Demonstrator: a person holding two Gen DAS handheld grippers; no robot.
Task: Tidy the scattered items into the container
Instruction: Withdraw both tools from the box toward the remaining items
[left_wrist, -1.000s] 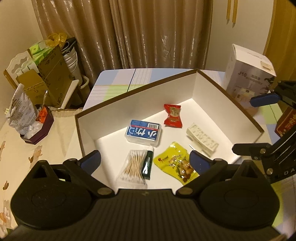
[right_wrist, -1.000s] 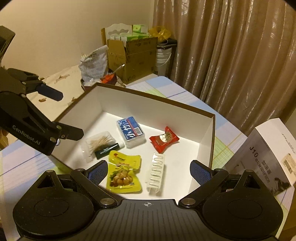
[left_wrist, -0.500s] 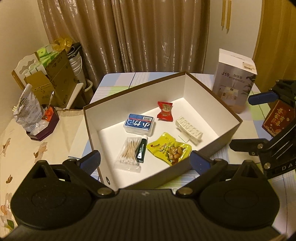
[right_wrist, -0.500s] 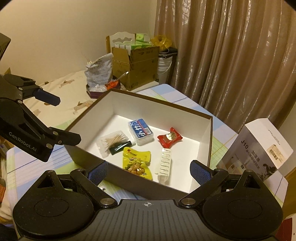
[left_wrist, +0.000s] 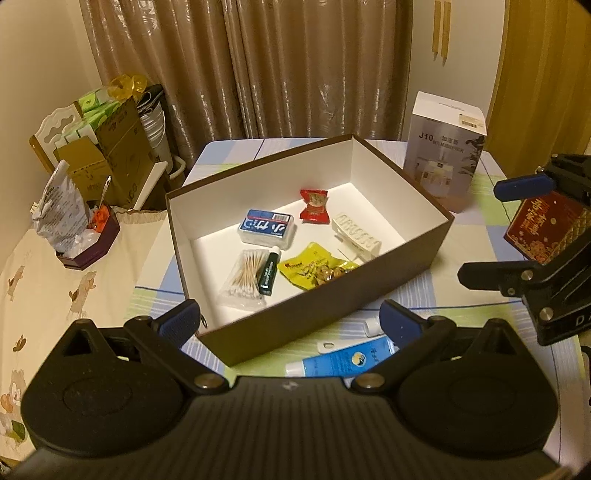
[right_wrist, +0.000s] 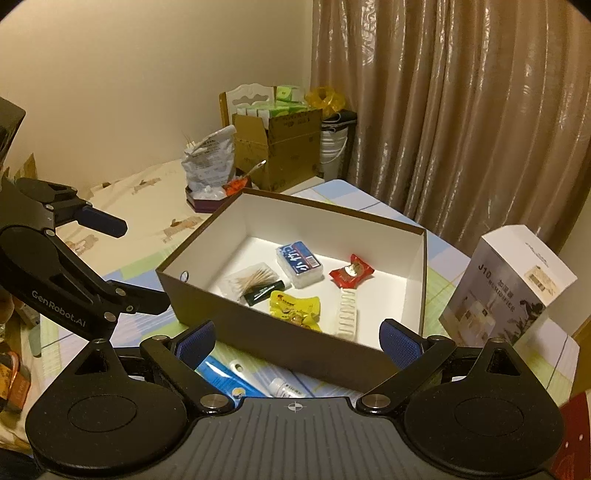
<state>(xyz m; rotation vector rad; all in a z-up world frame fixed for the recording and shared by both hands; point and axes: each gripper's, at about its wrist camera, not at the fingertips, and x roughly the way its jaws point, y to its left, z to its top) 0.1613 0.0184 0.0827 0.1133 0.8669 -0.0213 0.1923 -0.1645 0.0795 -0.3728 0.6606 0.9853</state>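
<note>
While both views show the box (left_wrist: 325, 310), only left shows red packet (left_wrist: 541, 229).

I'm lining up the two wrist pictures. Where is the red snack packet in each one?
Left wrist: the red snack packet lies at the far end of the box floor, just above centre.
Right wrist: it lies right of centre, near the box's right wall.
Shared landmark: the blue-labelled plastic case beside it.
</note>
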